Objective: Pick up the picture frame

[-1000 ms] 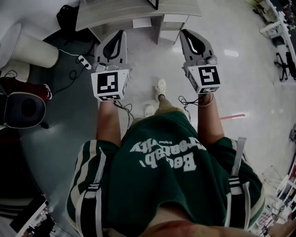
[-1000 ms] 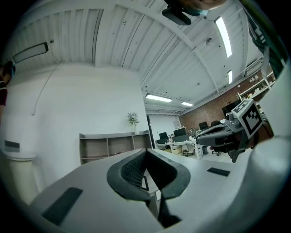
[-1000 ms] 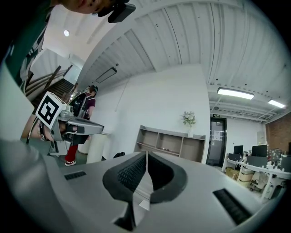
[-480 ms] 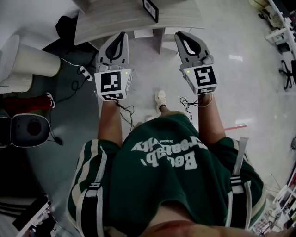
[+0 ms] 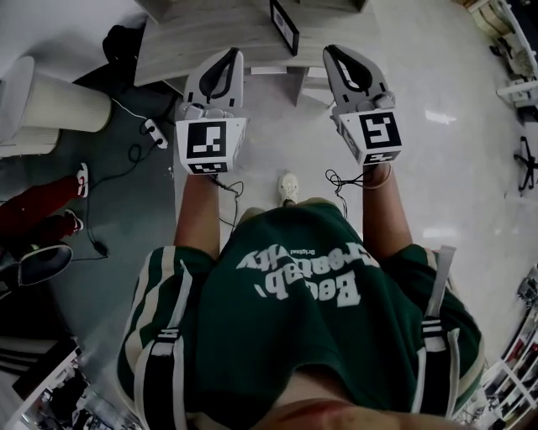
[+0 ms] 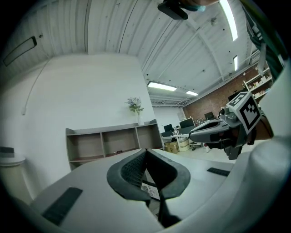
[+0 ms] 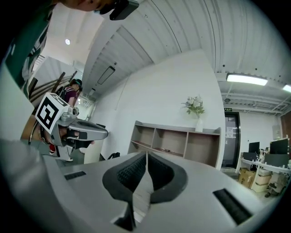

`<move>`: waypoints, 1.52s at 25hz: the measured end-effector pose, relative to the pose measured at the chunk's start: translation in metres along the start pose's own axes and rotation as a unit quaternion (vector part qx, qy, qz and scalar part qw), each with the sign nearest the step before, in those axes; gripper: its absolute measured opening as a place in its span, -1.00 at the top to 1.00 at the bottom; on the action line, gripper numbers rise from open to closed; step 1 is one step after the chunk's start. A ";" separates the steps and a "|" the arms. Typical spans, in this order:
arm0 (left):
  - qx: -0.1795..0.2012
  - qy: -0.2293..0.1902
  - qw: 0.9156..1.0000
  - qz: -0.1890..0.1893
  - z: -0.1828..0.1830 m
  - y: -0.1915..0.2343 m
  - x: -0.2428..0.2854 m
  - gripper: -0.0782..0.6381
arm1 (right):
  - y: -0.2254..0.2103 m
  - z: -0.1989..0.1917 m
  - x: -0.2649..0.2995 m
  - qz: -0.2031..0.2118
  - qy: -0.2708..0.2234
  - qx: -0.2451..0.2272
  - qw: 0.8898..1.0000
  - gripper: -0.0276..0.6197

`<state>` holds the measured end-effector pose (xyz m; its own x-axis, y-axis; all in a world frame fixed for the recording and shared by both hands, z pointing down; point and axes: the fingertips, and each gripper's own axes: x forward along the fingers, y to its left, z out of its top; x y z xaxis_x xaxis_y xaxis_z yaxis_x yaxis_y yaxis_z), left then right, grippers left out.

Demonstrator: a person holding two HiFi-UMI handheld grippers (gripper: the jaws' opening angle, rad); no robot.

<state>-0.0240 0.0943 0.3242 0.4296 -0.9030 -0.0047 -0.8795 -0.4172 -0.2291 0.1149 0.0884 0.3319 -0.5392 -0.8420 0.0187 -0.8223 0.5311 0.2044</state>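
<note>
The picture frame [image 5: 284,25], black-edged, stands on the pale wooden shelf unit [image 5: 210,29] at the top of the head view. My left gripper [image 5: 229,55] and right gripper [image 5: 333,51] are held level side by side, pointing at the unit's near edge, one to each side of the frame and short of it. Both are shut with nothing between the jaws. In the left gripper view the pads [image 6: 136,166] meet at the tip, and the right gripper [image 6: 213,132] shows beside them. In the right gripper view the pads [image 7: 136,170] are also closed together.
A white cylindrical bin [image 5: 50,105] and a power strip with its cable [image 5: 155,133] lie on the floor at the left. A person's red-trousered legs [image 5: 42,210] stand further left. An open shelf rack [image 7: 182,143] with a vase of flowers [image 7: 196,111] lines the far wall.
I have walked toward the shelf unit. Both grippers moved forward with me, still shut. The picture frame has come further into view. The person in red trousers has shifted on the left.
</note>
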 end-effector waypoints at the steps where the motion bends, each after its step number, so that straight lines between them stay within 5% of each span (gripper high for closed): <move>1: 0.001 0.002 1.000 0.002 -0.002 0.002 0.007 0.73 | -0.006 -0.004 0.006 0.001 0.003 0.003 1.000 0.80; 13: 0.002 0.015 1.000 0.025 -0.008 0.016 0.047 0.73 | -0.034 -0.019 0.052 0.022 -0.008 0.028 0.999 0.80; 22: 0.015 0.022 1.000 0.007 -0.015 0.025 0.063 0.73 | -0.041 -0.028 0.077 0.018 0.000 0.039 0.999 0.80; 38: -0.005 -0.002 1.000 -0.025 -0.057 0.138 0.186 0.73 | -0.069 -0.059 0.233 -0.018 0.068 0.035 0.997 0.80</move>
<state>-0.0775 -0.1371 0.3471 0.4740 -0.8805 0.0030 -0.8588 -0.4630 -0.2192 0.0568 -0.1501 0.3800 -0.4827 -0.8635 0.1461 -0.8544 0.5009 0.1378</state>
